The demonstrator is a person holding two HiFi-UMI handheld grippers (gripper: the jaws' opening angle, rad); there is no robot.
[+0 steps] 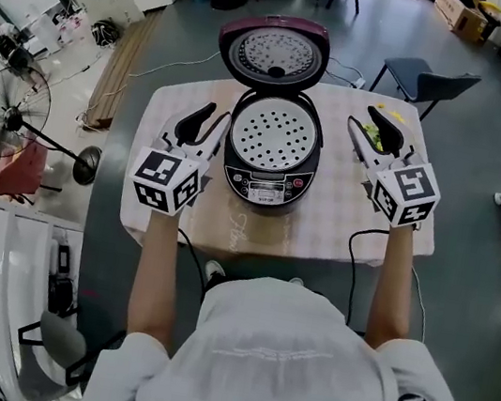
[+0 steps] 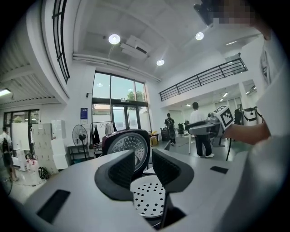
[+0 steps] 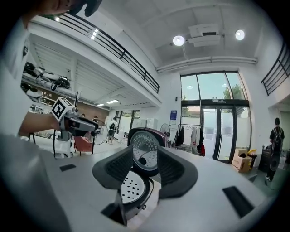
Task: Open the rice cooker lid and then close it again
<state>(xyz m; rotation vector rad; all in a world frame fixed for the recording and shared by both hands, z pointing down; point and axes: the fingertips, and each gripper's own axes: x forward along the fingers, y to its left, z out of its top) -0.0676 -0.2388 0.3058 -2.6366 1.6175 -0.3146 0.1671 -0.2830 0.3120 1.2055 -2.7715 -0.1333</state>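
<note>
Rice cooker [image 1: 272,151] sits between the left gripper [image 1: 211,117] and right gripper [image 1: 362,118], just inward of their tips, control panel [image 1: 265,188] facing the person, lid [image 1: 273,53] hinged upright beyond them, both grippers' jaws spread, empty.

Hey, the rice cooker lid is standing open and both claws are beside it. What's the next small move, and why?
Probably raise the right claw toward the top edge of the lid, ready to tip it forward. The lid stands fully open behind the cooker, so only closing seems left. Both the right claw and the left claw are open, empty and touching nothing.
</note>
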